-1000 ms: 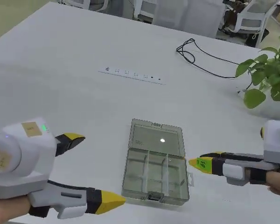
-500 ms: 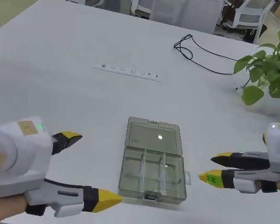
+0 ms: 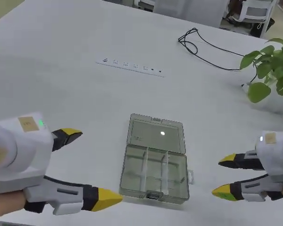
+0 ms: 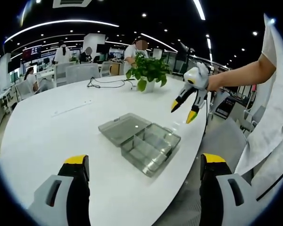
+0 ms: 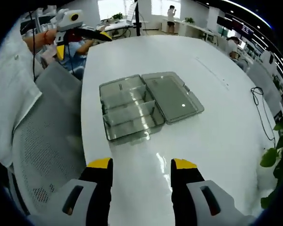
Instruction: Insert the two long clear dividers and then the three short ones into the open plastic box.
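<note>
Box point(image 3: 137, 190) of smoky clear plastic, rectangular, lid laid flat open, sits on the smooth white table point(image 3: 85, 94) between the left gripper point(image 3: 100, 167) and right gripper point(image 3: 217, 177); both yellow-tipped pairs of jaws gape wide, empty.

Box: we find the open plastic box point(image 3: 154, 176) on the table point(image 3: 61, 94) near its front edge, with the lid point(image 3: 156, 133) lying flat behind.
Dividers: two long dividers point(image 3: 144, 165) stand inside, side by side.
Flanks: left gripper point(image 3: 98, 166) to the left, right gripper point(image 3: 219, 177) to the right, both apart from the box.
Behind: power strip point(image 3: 129, 67); cable point(image 3: 207, 47) and potted plant point(image 3: 271, 66) to the far right.
</note>
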Available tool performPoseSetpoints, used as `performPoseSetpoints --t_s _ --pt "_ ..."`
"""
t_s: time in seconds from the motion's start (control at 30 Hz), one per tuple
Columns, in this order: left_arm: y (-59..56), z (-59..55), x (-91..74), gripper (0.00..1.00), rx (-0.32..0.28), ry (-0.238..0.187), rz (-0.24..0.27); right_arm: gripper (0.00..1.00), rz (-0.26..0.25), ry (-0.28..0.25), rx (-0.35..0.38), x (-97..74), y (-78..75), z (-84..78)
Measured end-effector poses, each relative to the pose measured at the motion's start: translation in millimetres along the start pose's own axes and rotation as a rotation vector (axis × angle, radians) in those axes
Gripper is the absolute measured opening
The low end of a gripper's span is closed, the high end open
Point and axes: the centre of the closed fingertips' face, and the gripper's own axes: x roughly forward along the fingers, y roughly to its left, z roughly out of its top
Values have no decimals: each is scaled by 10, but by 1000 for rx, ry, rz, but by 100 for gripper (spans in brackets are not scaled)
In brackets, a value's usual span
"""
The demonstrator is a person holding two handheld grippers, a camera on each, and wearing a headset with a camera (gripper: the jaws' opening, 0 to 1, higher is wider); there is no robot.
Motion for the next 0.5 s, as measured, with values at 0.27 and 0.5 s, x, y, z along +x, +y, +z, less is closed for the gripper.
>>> performPoseSetpoints --t_s 0.27,0.5 --pt "16 -19 28 100 2 12 -9 50 31 75 -115 213 -85 -87" --pt "14 -49 47 100 -3 17 -22 49 52 132 -164 361 -169 -183"
